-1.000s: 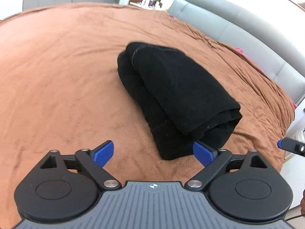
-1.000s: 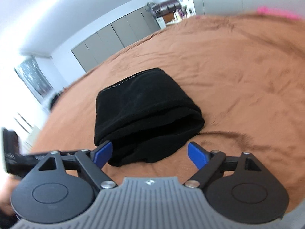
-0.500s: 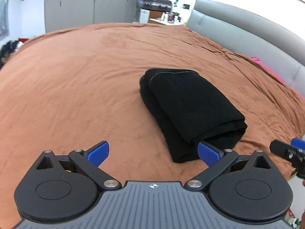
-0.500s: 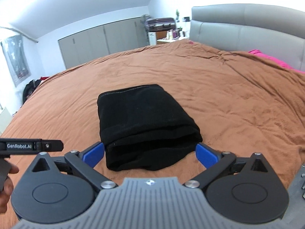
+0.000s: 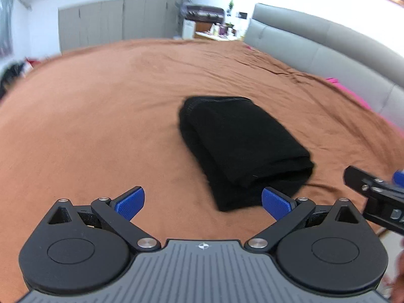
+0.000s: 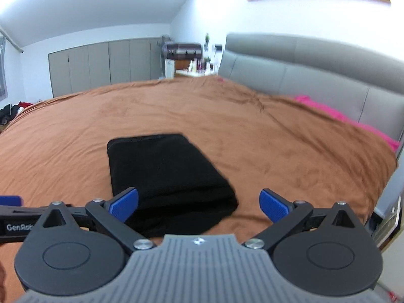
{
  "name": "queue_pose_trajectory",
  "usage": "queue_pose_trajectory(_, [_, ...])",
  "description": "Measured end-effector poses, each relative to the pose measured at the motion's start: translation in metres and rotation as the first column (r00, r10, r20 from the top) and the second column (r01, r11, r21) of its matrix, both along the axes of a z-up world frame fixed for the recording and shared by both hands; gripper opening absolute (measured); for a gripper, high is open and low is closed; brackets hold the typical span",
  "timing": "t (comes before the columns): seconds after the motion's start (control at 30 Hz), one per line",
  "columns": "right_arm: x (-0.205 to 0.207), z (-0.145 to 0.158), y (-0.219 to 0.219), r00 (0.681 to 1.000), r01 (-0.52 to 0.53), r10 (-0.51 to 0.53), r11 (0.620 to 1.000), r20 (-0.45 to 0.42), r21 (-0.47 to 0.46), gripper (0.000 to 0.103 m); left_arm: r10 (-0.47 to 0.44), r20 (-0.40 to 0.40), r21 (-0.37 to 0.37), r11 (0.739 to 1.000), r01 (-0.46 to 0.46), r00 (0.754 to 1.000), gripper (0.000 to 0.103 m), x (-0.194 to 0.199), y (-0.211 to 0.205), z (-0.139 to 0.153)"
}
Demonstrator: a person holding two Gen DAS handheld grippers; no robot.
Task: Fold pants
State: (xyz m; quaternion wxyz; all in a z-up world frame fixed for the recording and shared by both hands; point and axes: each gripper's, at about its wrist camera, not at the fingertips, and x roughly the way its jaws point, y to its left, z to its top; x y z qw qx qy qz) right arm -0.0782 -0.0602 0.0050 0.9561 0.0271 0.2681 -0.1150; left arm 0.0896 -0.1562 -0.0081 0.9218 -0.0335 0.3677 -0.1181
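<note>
The black pants [image 5: 240, 146] lie folded into a compact rectangular bundle on the brown bedspread [image 5: 101, 116]. They also show in the right wrist view [image 6: 166, 179]. My left gripper [image 5: 203, 202] is open and empty, held above the bed's near edge, short of the bundle. My right gripper [image 6: 199, 203] is open and empty, also pulled back from the bundle's near end. The right gripper shows at the right edge of the left wrist view [image 5: 373, 192], and the left gripper at the left edge of the right wrist view [image 6: 15, 214].
A grey padded headboard [image 5: 328, 48] runs along the right side of the bed. Pink fabric [image 6: 341, 116] lies beside it. Grey wardrobes [image 6: 101, 63] and a cluttered desk [image 5: 214, 30] stand at the far wall. The bed's right edge [image 6: 386, 189] drops to the floor.
Both grippers have drawn back and up from the folded pants, which look smaller and farther away. Both stay open. The bundle has not moved.
</note>
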Motion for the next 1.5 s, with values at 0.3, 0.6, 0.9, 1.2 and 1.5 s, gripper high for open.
queue_pose_trajectory(0.3, [-0.002, -0.006, -0.001, 0.998, 0.028, -0.03, 0.999, -0.052, -0.042, 0.098, 0.025, -0.048, 0.037, 0.999, -0.023, 0.999, 0.103, 0.005, -0.004, -0.004])
queue_pose_trajectory(0.6, [0.002, -0.009, -0.006, 0.994, 0.042, -0.042, 0.999, -0.101, -0.002, 0.098, 0.004, -0.031, 0.057, 0.998, -0.002, 1.0, 0.103, 0.003, -0.01, -0.006])
queue_pose_trajectory(0.9, [0.002, -0.01, -0.003, 0.993, 0.035, -0.034, 0.999, -0.113, 0.004, 0.098, -0.006, -0.027, 0.073, 0.997, 0.008, 1.0, 0.103, 0.002, -0.011, -0.008])
queue_pose_trajectory(1.2, [0.001, -0.008, -0.004, 0.993, 0.041, -0.04, 0.999, -0.114, 0.008, 0.098, -0.015, -0.023, 0.079, 0.997, 0.017, 1.0, 0.103, 0.001, -0.009, -0.007])
queue_pose_trajectory(1.5, [0.001, -0.008, -0.005, 0.992, 0.042, -0.041, 0.999, -0.115, 0.011, 0.098, -0.017, -0.028, 0.077, 0.997, 0.019, 0.999, 0.103, 0.001, -0.009, -0.008])
